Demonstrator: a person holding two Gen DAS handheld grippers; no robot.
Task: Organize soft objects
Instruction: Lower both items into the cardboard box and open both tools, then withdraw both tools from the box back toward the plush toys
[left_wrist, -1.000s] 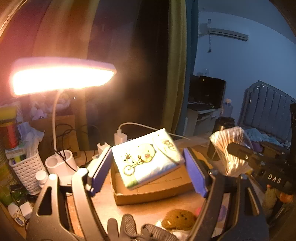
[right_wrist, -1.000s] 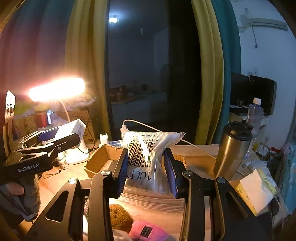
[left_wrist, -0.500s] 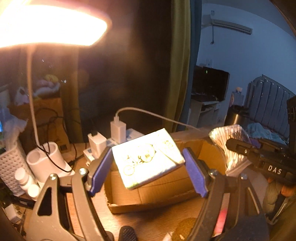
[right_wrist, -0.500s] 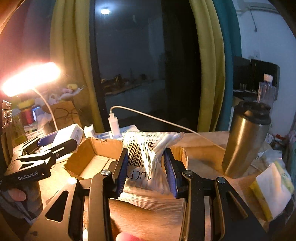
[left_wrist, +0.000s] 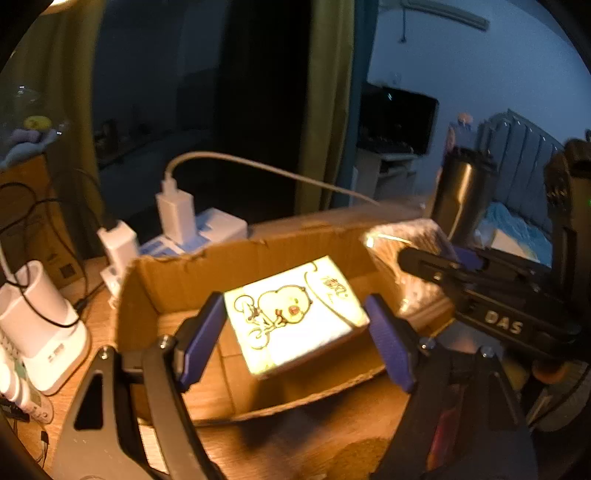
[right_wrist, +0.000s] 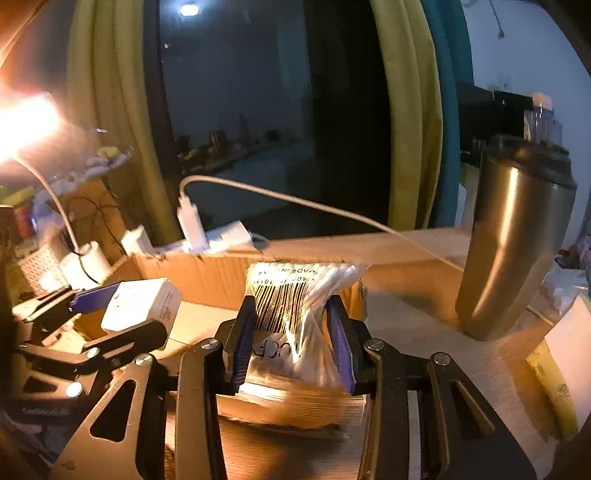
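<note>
My left gripper (left_wrist: 295, 332) is shut on a white tissue pack with a cartoon chick print (left_wrist: 291, 314) and holds it inside the open cardboard box (left_wrist: 207, 273), low over its floor. My right gripper (right_wrist: 291, 339) is shut on a clear plastic bag of cotton swabs with a barcode (right_wrist: 291, 299), at the box's right end. In the right wrist view the tissue pack (right_wrist: 142, 308) and the left gripper (right_wrist: 110, 314) show at the left. In the left wrist view the swab bag (left_wrist: 406, 251) and the right gripper (left_wrist: 436, 266) show at the right.
A steel tumbler (right_wrist: 513, 240) stands on the desk right of the box. White chargers on a power strip (left_wrist: 177, 218) with a trailing cable sit behind the box. A white lamp base (left_wrist: 40, 325) stands at the left. A yellow-white packet (right_wrist: 557, 362) lies at far right.
Both grippers have moved forward and down towards the box. The tissue pack has gone from above the box to inside it. The swab bag has come to the box's right end.
</note>
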